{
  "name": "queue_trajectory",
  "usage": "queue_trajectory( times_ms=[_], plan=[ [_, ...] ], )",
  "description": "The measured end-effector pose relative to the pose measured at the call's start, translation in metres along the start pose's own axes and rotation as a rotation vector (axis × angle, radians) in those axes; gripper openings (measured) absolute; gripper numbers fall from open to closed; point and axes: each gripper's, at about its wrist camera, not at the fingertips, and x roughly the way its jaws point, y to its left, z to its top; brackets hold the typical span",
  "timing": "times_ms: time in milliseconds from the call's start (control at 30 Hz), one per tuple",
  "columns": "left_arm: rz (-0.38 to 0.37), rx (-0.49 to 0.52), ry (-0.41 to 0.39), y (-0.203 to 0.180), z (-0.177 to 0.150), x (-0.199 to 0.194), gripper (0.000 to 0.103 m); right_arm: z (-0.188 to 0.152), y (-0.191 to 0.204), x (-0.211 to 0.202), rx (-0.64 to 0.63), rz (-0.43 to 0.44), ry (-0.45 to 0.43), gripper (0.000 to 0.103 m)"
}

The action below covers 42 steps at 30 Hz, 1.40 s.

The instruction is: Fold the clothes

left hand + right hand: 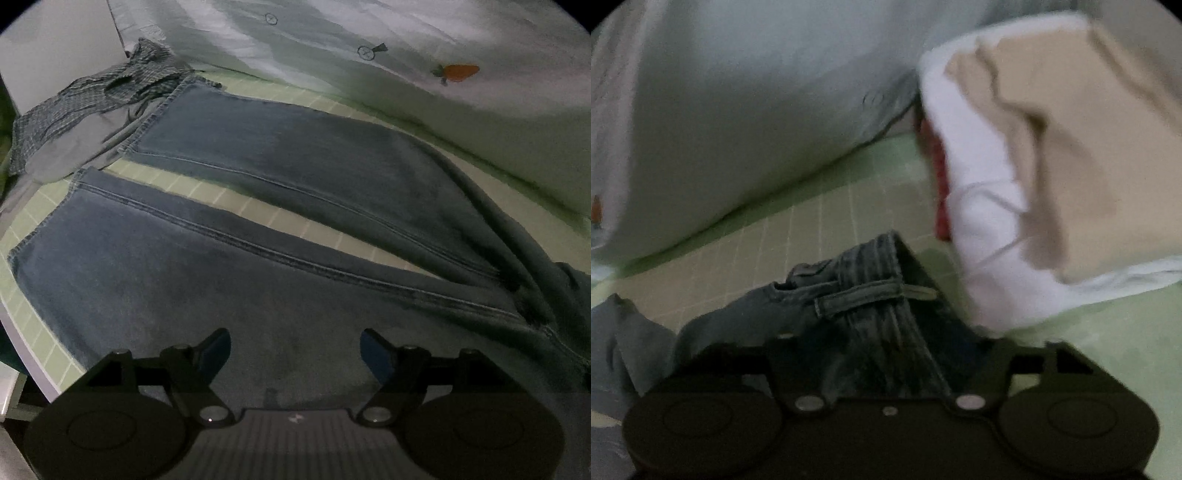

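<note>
Left tool [295, 345] spread above jeans [280, 206], 2 legs flat ahead of it on green grid sheet [207, 192], checked garment [96, 96] far ahead-left, right tool [886, 354] covered by bunched waistband [864, 291], grip state cannot be told, white-beige clothes pile [1034, 166] ahead-right.

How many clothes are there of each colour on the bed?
Blue: 1, the jeans
Checked green-grey: 1, the shirt
Grey: 1, the garment under the checked shirt
White: 1, the top
Beige: 1, the piece on the white top
Red: 1, the bit tucked beside the white top
Total: 6
</note>
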Motion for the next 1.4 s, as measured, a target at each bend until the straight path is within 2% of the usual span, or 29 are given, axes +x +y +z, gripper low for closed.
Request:
queue_trajectory(
  times_ms=[67,133,200,267,367,400,467,500,533,600,767,900,1033,1167,1300,1367,1400],
  plan=[
    [0.012,-0.01,0.012,-0.001,0.004,0.005,0.078,0.003,0.002,0.013,-0.025,0.019,0.033,0.061],
    [0.021,-0.017,0.025,-0.002,0.008,0.01,0.078,0.001,0.011,0.014,-0.121,-0.036,0.033,0.034],
    [0.02,-0.017,0.034,-0.004,0.012,0.014,0.078,-0.001,0.018,0.013,-0.211,-0.122,0.033,0.029],
    [0.012,-0.012,0.035,-0.002,0.015,0.016,0.078,-0.003,0.012,0.011,-0.198,-0.2,0.012,0.031],
    [0.007,-0.007,0.032,0.004,0.017,0.018,0.078,-0.002,0.005,0.01,-0.088,-0.236,0.006,0.037],
    [0.008,-0.004,0.03,0.009,0.017,0.018,0.078,-0.002,0.01,0.009,-0.082,-0.25,0.006,0.042],
    [0.014,-0.008,0.027,0.021,0.017,0.019,0.079,-0.003,0.022,0.003,-0.098,-0.278,-0.014,0.061],
    [0.017,-0.014,0.027,0.029,0.017,0.02,0.079,-0.004,0.03,-0.002,-0.116,-0.291,-0.032,0.086],
    [0.021,-0.021,0.028,0.036,0.018,0.021,0.079,-0.006,0.037,-0.008,-0.132,-0.302,-0.052,0.101],
    [0.024,-0.042,0.033,0.054,0.021,0.023,0.079,-0.012,0.053,-0.024,-0.123,-0.286,-0.105,0.101],
    [0.018,-0.08,0.054,0.108,0.035,0.03,0.079,-0.035,0.106,-0.052,-0.129,-0.171,-0.116,0.103],
    [0.015,-0.058,0.041,0.152,0.062,0.037,0.079,-0.044,0.161,-0.044,-0.155,-0.116,-0.127,0.103],
    [0.022,-0.057,0.037,0.187,0.097,0.05,0.079,-0.039,0.191,-0.035,-0.043,-0.116,-0.117,0.103],
    [0.016,-0.071,0.033,0.205,0.128,0.069,0.081,-0.023,0.195,-0.018,0.083,-0.163,-0.115,0.103],
    [0.012,-0.104,0.046,0.214,0.16,0.101,0.083,-0.005,0.178,0.006,0.25,-0.215,-0.084,0.097],
    [0.021,-0.109,0.055,0.213,0.175,0.119,0.083,0.001,0.168,0.018,0.319,-0.25,-0.064,0.09],
    [0.025,-0.111,0.059,0.213,0.182,0.128,0.083,0.004,0.163,0.024,0.353,-0.268,-0.054,0.084]
  ],
)
